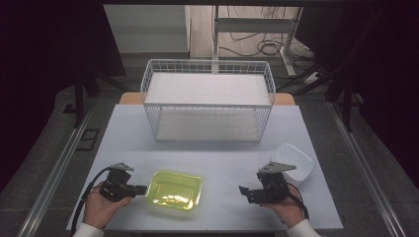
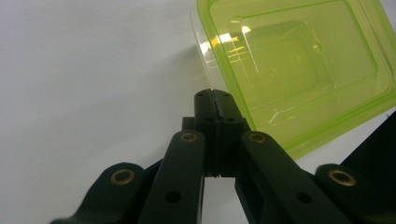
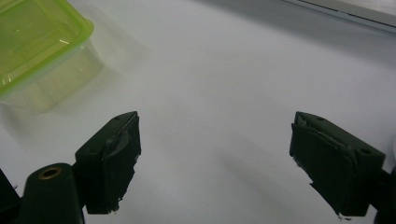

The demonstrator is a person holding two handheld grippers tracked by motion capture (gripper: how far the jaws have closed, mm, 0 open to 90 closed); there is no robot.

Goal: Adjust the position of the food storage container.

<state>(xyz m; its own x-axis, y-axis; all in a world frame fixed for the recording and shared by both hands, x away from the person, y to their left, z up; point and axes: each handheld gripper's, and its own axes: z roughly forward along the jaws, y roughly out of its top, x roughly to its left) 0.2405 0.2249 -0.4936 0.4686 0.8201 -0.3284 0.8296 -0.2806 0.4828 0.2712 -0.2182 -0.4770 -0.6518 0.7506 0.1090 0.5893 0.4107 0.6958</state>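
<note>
Left tongs pressed together at 9 o'clock rim of green container, gripping nothing. Right tongs spread wide, empty. Risk: nudging light container across desk; missing thin rim.

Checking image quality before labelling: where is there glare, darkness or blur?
High view: green tub glows overexposed, room edges fall nearly black. Left gripper view: glare streaks on the tub, shut fingers soft. Right gripper view: even light, open fingers cast faint shadows on the table.
</note>
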